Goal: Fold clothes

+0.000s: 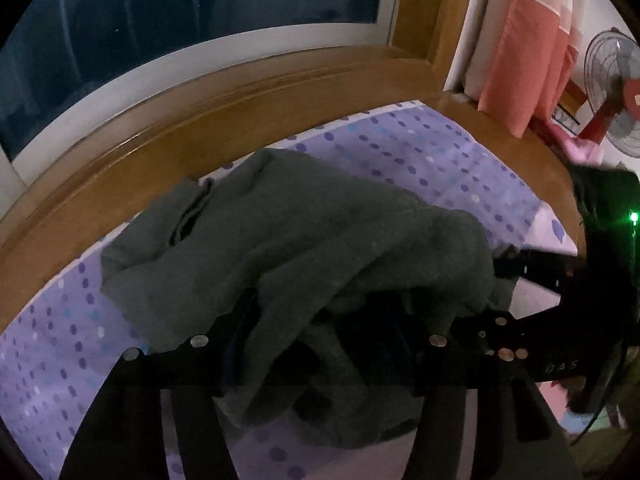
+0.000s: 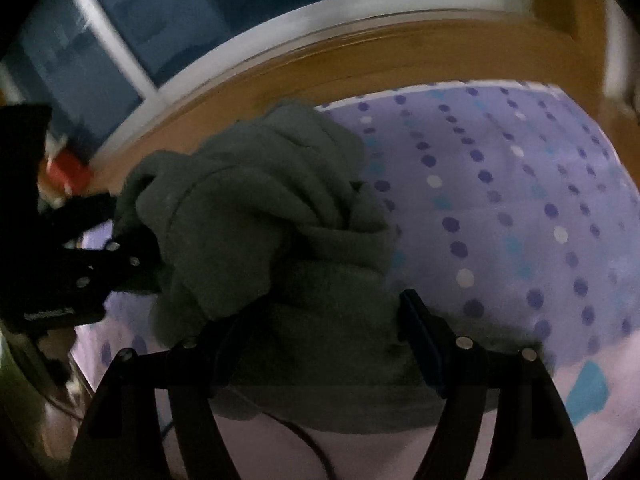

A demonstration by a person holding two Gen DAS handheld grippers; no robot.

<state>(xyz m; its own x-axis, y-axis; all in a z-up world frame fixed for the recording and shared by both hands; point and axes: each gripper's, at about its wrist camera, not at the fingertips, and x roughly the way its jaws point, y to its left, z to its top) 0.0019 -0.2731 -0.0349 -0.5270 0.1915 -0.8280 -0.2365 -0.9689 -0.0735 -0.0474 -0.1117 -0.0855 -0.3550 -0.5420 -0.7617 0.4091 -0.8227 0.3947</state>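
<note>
A dark green fleece garment lies bunched on the purple dotted bedsheet. My left gripper sits low over its near edge, jaws wide apart, with cloth heaped between and over the fingers. In the right wrist view the same garment is piled up in front of my right gripper, whose fingers stand apart with cloth lying between them. The right gripper also shows in the left wrist view, at the garment's right side. The left gripper shows in the right wrist view, at the garment's left edge.
A wooden bed frame and a dark window run along the far side. A pink hanging cloth and a standing fan are at the far right. The sheet stretches bare to the right.
</note>
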